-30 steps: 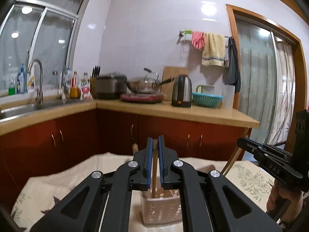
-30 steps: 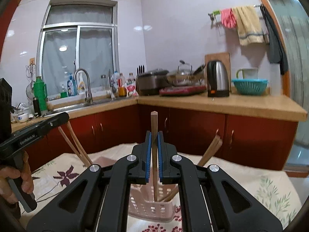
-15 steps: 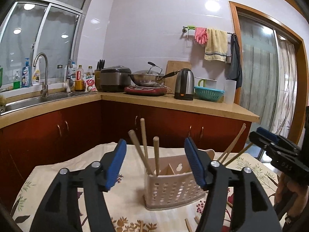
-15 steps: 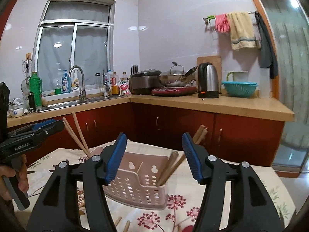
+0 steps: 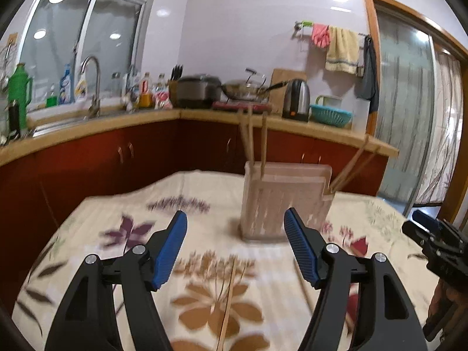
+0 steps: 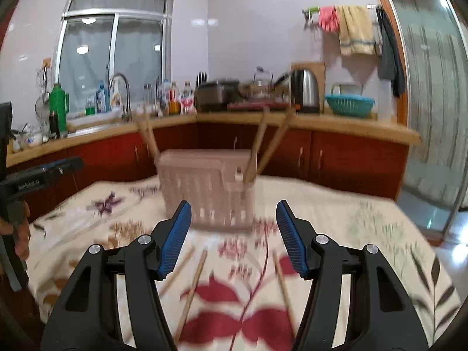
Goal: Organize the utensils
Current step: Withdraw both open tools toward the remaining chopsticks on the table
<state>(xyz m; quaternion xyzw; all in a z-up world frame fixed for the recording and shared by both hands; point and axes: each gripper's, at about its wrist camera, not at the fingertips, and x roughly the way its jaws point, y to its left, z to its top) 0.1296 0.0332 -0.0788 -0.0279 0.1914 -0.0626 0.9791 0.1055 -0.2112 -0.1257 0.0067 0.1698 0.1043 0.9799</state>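
Note:
A pale pink perforated utensil holder (image 5: 285,201) (image 6: 204,187) stands on the floral tablecloth (image 5: 96,213). Wooden chopsticks (image 5: 250,140) rise upright from its left compartment, and another pair (image 5: 351,166) leans out to the right. Loose chopsticks (image 6: 193,286) (image 5: 226,304) lie flat on the cloth in front of the holder. My left gripper (image 5: 234,212) hangs short of the holder, its jaws opening with nothing between them. My right gripper (image 6: 233,203) stands open and empty, also short of the holder. Each gripper shows at the edge of the other's view.
Behind the table a wooden counter (image 5: 292,122) on red cabinets carries a sink tap (image 5: 93,84), bottles, a cooker, a wok, a kettle (image 5: 297,99) and a teal basket (image 6: 349,105). A glass door (image 6: 433,117) stands at the right. A hand (image 6: 17,228) holds the left gripper's handle.
Both grippers let go of a chopstick into the holder, opened wide, and drew back and down from it. More of the tablecloth and the loose chopsticks has come into view.

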